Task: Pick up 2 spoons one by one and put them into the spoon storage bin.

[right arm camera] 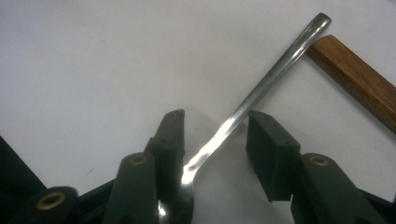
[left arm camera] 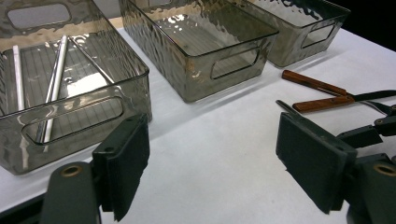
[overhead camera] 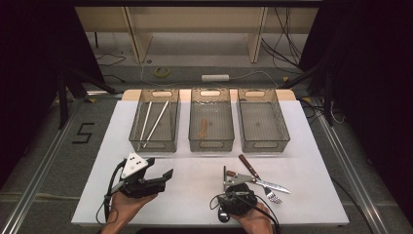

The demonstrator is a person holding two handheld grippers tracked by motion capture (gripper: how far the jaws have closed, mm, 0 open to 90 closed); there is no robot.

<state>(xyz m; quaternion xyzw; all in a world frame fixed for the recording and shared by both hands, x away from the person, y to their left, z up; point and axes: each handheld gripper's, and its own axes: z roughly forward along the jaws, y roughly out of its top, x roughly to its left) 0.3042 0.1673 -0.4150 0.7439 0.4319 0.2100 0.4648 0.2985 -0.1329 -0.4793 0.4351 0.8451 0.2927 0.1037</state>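
While hovering low over the white table (overhead camera: 195, 190), right claw (right arm camera: 215, 135) half open around a metal spoon (right arm camera: 261, 86), handle slanting between the pads, seemingly not yet pinched; spoon flat on the table, tip just beside a wooden-handled knife (right arm camera: 359, 77). Left claw (left arm camera: 212, 158) wide open, nothing between the pads, facing the clear bins (left arm camera: 196, 44), well apart from the cutlery.
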